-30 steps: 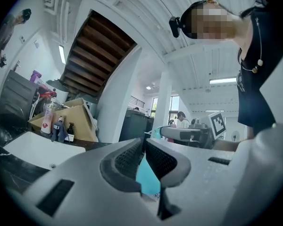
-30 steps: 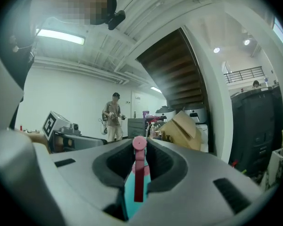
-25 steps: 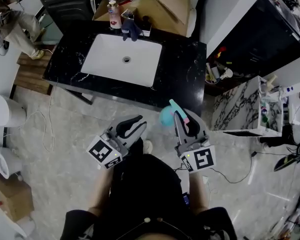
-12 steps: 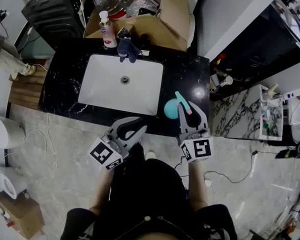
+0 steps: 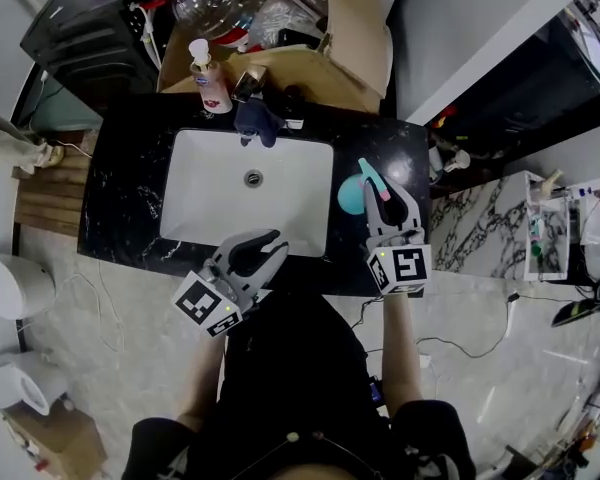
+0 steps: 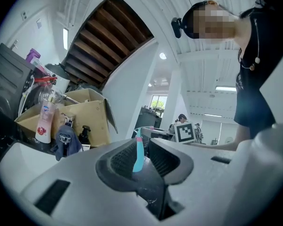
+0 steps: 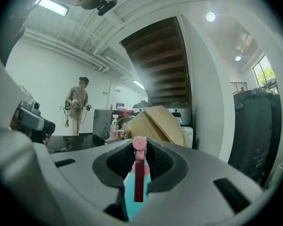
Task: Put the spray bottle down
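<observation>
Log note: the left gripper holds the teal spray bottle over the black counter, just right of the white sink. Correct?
Wrong gripper: the right gripper holds the teal spray bottle over the black counter, just right of the white sink. The right gripper view shows its jaws shut on it; the left gripper is empty.

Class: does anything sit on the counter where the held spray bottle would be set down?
Nothing visible does: the spray bottle, clamped in the right gripper, is over bare black counter right of the sink.
</observation>
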Tool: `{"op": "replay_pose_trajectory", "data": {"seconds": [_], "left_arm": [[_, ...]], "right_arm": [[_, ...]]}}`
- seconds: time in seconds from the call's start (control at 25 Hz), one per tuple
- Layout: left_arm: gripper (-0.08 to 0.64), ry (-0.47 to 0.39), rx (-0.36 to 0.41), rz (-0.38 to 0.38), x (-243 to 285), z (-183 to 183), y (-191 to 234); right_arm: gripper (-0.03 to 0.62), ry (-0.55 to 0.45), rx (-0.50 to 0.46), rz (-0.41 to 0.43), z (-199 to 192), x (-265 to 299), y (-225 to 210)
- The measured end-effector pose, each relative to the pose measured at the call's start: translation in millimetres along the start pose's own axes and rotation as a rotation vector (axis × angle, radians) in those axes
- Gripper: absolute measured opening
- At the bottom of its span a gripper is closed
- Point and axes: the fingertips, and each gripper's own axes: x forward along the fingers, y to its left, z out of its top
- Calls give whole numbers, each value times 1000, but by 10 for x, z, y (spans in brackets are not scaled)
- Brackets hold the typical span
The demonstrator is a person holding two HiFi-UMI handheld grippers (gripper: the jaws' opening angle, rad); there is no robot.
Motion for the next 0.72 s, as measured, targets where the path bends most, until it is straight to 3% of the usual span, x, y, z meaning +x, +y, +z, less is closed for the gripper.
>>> {"op": "replay_pose_trajectory", "data": {"seconds": [0.24,0.72], "left_arm": [[71,22,-28,43,66,-31,215],[71,51,-63,157,164,-24,576]], "right_arm": [[66,6,-59,27,-46,475,-198],[66,-21,-30,136,-157,1381,-381]]}}
